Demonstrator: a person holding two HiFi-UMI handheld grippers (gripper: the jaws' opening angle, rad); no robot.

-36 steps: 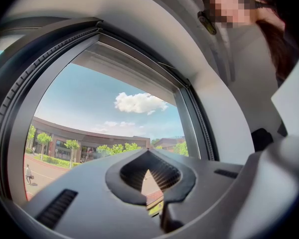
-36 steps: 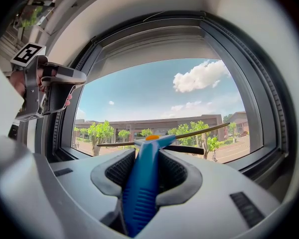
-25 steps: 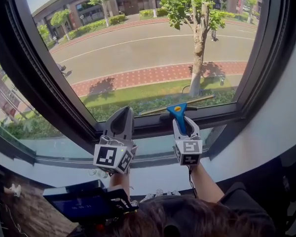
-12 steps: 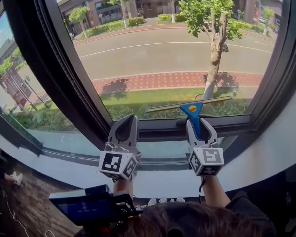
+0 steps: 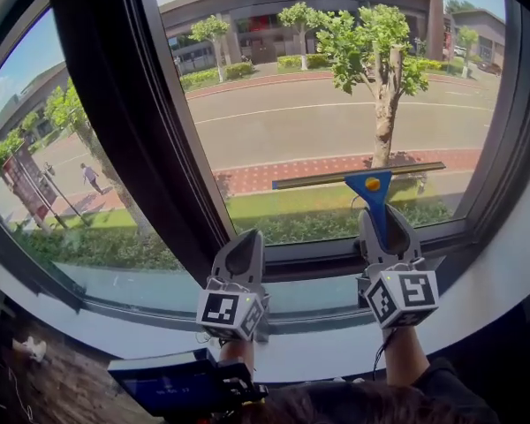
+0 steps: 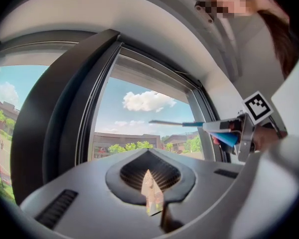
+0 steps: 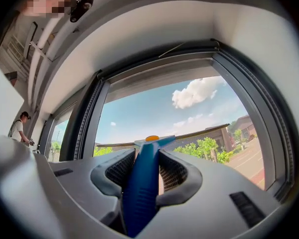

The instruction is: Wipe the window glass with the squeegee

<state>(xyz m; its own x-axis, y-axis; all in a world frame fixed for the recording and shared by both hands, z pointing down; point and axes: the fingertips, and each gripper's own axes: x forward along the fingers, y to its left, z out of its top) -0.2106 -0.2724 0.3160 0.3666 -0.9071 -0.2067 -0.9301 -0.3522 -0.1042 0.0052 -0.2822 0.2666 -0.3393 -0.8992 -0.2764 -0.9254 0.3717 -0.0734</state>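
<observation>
The squeegee (image 5: 374,194) has a blue handle with an orange dot and a long thin blade (image 5: 358,176) lying level against the window glass (image 5: 336,95), low on the pane. My right gripper (image 5: 382,223) is shut on the handle from below; in the right gripper view the blue handle (image 7: 141,183) fills the gap between the pads and the blade (image 7: 199,134) crosses the glass ahead. My left gripper (image 5: 245,253) hangs left of it by the dark sill, jaws together and holding nothing (image 6: 150,190). From the left gripper view the squeegee (image 6: 187,124) shows at right.
A thick dark mullion (image 5: 150,140) splits this pane from another pane on the left (image 5: 44,157). The dark lower frame and sill (image 5: 314,259) run under both grippers. White wall (image 5: 503,263) borders the window. A dark device with a blue screen (image 5: 172,382) sits below.
The right gripper has carried the squeegee upward on the glass and a little to the right. The left gripper stayed low by the sill, still shut.
</observation>
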